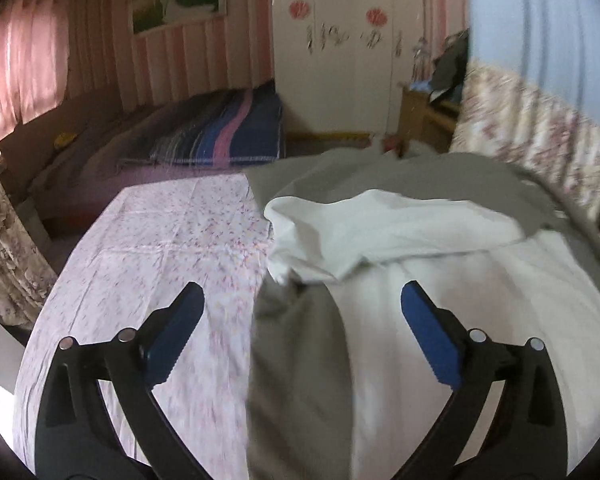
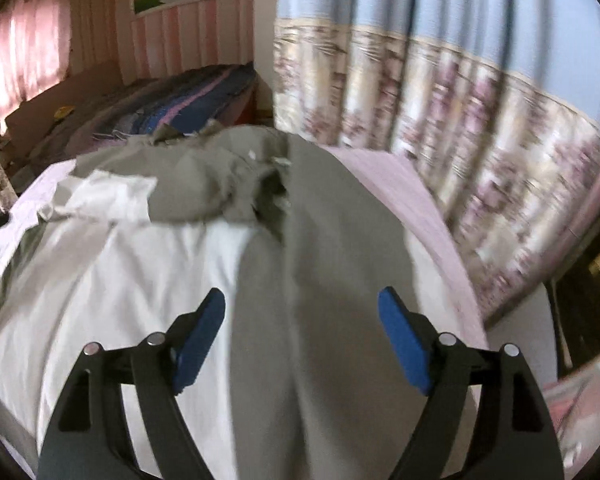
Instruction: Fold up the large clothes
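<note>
Below both grippers, left (image 1: 302, 300) and right (image 2: 301, 300), jaws wide and empty, lies the grey-and-white garment (image 2: 320, 248).

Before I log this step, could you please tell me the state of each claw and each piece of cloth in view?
Left claw: open, holding nothing.
Right claw: open, holding nothing.
Grey garment: spread out, bunched at the far end.
White cloth: rumpled, lying on the grey garment.
Blue floral curtain: hanging drawn.
</note>
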`<state>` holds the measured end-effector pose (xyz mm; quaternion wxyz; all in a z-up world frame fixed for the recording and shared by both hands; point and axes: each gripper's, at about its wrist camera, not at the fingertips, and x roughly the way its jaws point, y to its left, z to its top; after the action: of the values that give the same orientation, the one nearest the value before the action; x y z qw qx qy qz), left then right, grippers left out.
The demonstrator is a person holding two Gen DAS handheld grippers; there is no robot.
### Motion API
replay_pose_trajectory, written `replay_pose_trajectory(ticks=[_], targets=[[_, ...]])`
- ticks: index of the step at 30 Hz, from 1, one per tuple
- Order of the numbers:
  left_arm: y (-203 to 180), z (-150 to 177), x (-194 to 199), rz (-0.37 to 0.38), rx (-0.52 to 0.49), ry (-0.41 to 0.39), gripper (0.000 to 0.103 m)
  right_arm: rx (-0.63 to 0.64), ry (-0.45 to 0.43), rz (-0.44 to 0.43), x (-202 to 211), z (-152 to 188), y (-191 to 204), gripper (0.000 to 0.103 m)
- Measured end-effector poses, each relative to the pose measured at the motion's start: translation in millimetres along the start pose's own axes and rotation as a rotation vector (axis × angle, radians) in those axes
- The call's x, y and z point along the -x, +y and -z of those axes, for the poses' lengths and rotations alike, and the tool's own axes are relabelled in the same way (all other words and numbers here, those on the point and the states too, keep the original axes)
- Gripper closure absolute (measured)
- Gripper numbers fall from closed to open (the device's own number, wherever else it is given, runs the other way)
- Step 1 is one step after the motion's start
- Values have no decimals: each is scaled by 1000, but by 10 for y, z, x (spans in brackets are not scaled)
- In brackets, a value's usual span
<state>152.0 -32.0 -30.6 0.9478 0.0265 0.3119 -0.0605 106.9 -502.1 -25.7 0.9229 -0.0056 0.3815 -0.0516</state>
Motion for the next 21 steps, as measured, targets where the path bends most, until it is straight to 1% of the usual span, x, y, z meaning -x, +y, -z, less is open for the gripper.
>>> replay_pose_trajectory(ticks=[2, 3, 4, 6, 9, 11, 12, 13, 14, 16, 18, 20, 21], targets=[[-39, 128, 270, 14, -1, -24, 3, -3, 19, 33, 80, 211, -84, 23], [-60, 190, 394, 11, -5, -40, 3, -2, 39, 63, 101, 330, -123, 23], [-49, 218, 458, 7, -9, -49, 3, -2, 50, 75, 116, 418, -147, 23], [-61, 316, 634, -15, -17, -71, 3, -12, 69, 61, 146, 593, -177, 23], [-69, 433, 750, -7, -10, -66, 3, -1, 82, 63, 129, 742, -152, 23], [-56, 499, 771, 0, -2, -58, 3, 21, 105, 102, 60, 814, -136, 25], [-61, 521, 774, 7, 3, -50, 3, 23, 111, 103, 38, 828, -138, 29], [-64, 532, 774, 13, 4, -43, 3, 18, 118, 98, 21, 829, -150, 59], [-66, 547, 782, 12, 2, -43, 3, -2, 118, 87, 25, 812, -182, 92], [-87, 541, 780, 8, -2, -42, 3, -49, 89, 54, 98, 779, -250, 100], [-96, 500, 791, 9, 3, -51, 3, -99, 45, -3, 195, 667, -295, 101], [-114, 436, 806, 8, 5, -60, 3, -161, 15, -106, 285, 540, -308, 102], [-120, 397, 813, 14, 10, -64, 3, -167, -3, -165, 348, 444, -265, 102]])
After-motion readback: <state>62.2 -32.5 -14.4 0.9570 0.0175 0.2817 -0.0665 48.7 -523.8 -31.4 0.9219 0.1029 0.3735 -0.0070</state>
